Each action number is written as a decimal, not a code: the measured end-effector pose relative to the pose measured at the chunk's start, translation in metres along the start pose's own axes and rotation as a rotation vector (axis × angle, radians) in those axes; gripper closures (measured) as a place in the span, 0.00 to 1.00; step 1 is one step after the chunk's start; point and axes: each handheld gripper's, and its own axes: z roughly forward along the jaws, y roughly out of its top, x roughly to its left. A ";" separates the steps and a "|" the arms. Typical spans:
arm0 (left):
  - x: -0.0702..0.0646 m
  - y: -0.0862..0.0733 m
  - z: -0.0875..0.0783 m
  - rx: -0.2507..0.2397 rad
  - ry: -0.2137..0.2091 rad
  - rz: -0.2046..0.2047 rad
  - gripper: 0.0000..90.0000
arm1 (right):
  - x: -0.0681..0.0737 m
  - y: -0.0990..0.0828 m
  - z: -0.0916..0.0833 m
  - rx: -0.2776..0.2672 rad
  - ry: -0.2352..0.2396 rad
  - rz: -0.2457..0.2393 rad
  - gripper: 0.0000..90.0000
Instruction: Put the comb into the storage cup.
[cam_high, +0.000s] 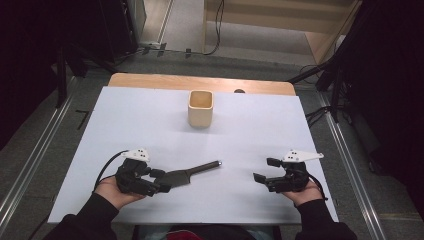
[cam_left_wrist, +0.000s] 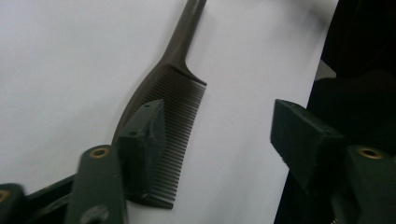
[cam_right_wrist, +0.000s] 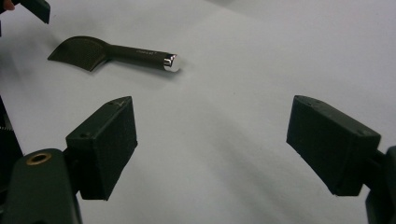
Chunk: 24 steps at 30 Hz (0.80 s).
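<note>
A dark comb (cam_high: 187, 175) with a long silver-tipped handle lies flat on the white sheet, its handle pointing right and away from me. My left gripper (cam_high: 162, 181) sits at the comb's toothed end with its jaws standing wide. In the left gripper view, one pad lies over the comb (cam_left_wrist: 173, 107) and the other stands well off to the side, so nothing is pinched. My right gripper (cam_high: 265, 169) rests on the sheet to the right, open, with bare sheet between its jaws (cam_right_wrist: 215, 140). From there the comb (cam_right_wrist: 93, 51) lies off to the upper left.
A cream square cup (cam_high: 201, 108) stands upright at the middle back of the white sheet (cam_high: 150, 120). A strip of wooden tabletop (cam_high: 200, 81) shows behind it. Dark stands and cables flank the table on both sides.
</note>
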 end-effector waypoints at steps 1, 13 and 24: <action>0.000 -0.002 0.001 0.008 0.004 0.004 0.49 | 0.000 0.000 0.000 0.000 0.000 0.001 0.16; 0.010 -0.019 0.004 0.159 -0.005 0.035 1.00 | -0.001 -0.001 -0.002 -0.002 -0.001 0.001 0.16; 0.015 -0.022 0.015 0.205 -0.007 0.030 1.00 | 0.000 -0.001 -0.001 -0.002 0.000 0.003 0.16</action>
